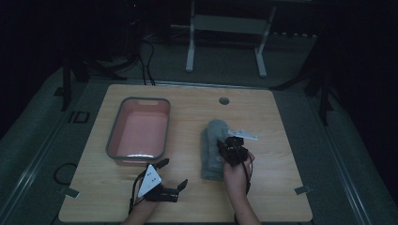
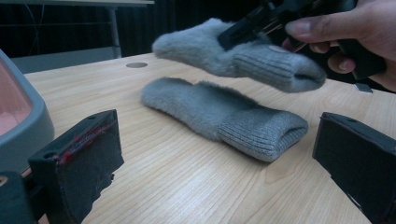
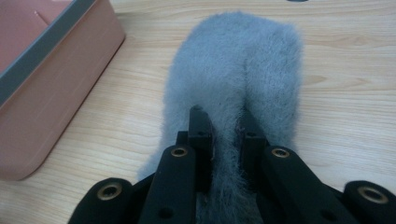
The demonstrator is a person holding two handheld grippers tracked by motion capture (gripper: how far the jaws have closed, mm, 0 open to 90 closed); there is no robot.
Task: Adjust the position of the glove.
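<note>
- Lifted grey fuzzy sock (image 2: 238,53), pinched along its fluffy body by the right gripper (image 3: 223,135), held clear of the table with ribbed cuff toward the person and toe pointing away.
- Directly beneath, a second grey fuzzy sock (image 2: 224,116) flat on the wooden table (image 1: 277,187), long axis near to far, cuff at the near end, apart from the raised one.
- Jaws of the right gripper squeezed together on the fur, a fold of pile bunched between them in the right gripper view.
- To the left of the socks across bare wood, a pink tub with grey rim (image 1: 111,140), long side roughly parallel to the socks, nothing visible inside.
- Likely next carry: leftward from the gripped sock to the tub, a sideways move across the sock's own length.
- Left gripper (image 1: 174,174) low at the near edge of the table just in front of the tub, jaws spread wide and holding nothing, pointed toward the lying sock.
- Nearer to the lying sock: the right hand (image 1: 237,176), right above it; the left nearer to the tub.
- Count: two socks, one tub, two grippers, one round cable hole (image 1: 224,101) at the far side of the table.
</note>
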